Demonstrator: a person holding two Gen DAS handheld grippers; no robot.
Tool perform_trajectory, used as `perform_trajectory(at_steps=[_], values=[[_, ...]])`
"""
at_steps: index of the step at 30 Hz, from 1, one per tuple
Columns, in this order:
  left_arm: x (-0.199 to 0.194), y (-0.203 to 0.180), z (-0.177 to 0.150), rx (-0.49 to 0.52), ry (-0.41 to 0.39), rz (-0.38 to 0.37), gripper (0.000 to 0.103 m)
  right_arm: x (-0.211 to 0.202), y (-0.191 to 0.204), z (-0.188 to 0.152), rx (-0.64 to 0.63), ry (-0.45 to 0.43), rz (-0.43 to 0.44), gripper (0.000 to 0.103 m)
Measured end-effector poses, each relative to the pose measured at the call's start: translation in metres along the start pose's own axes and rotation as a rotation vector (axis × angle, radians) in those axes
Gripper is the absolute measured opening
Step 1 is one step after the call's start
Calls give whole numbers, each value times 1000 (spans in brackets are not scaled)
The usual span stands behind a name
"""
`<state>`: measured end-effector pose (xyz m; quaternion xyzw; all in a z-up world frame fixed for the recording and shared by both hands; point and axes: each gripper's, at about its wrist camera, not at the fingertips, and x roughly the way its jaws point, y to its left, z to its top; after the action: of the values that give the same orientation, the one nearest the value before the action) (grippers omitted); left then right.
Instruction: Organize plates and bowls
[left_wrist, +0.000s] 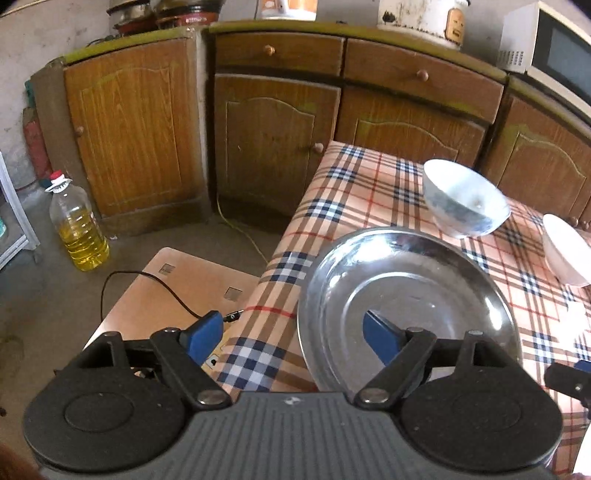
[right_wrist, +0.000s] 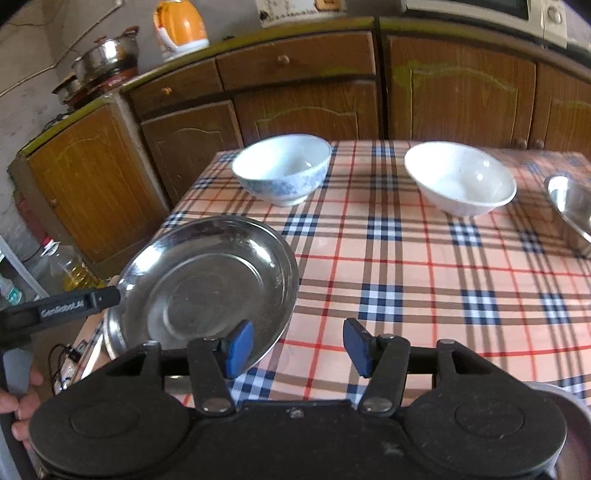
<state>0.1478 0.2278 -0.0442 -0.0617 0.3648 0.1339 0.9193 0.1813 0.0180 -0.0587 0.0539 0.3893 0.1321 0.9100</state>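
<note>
A steel plate (left_wrist: 406, 291) lies at the near left corner of the checked table (left_wrist: 354, 184). My left gripper (left_wrist: 295, 336) is open, its jaws astride the plate's left rim, one finger (left_wrist: 380, 336) over the plate. In the right wrist view the left gripper's finger (right_wrist: 74, 302) meets the plate (right_wrist: 207, 284) at its left rim. My right gripper (right_wrist: 299, 347) is open and empty, low over the table beside the plate. A blue-patterned bowl (right_wrist: 282, 168) and a white bowl (right_wrist: 460, 177) stand at the far side. Another steel dish (right_wrist: 572, 206) is at the right edge.
Wooden cabinets (left_wrist: 277, 140) run behind the table. An oil bottle (left_wrist: 77, 225) stands on the floor at left. A low wooden board (left_wrist: 177, 295) with a black cable lies left of the table. A steel rim (right_wrist: 569, 417) shows at the bottom right.
</note>
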Motion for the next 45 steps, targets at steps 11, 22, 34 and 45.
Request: perform_trajectory(at_steps=[11,22,34,45], values=[[33,1,10,27,8,2,73,54,0,10,47,63,-2,66],[47,2,13,-1,46,-49,23,70,17,13,17,76,43,26],[5,1,24,-23,-40,-84,17,27,15,21,8,-9,37,22],[-61,-8,16,0,-120,-64,17,-43,22,21,-55,-131,40,22]])
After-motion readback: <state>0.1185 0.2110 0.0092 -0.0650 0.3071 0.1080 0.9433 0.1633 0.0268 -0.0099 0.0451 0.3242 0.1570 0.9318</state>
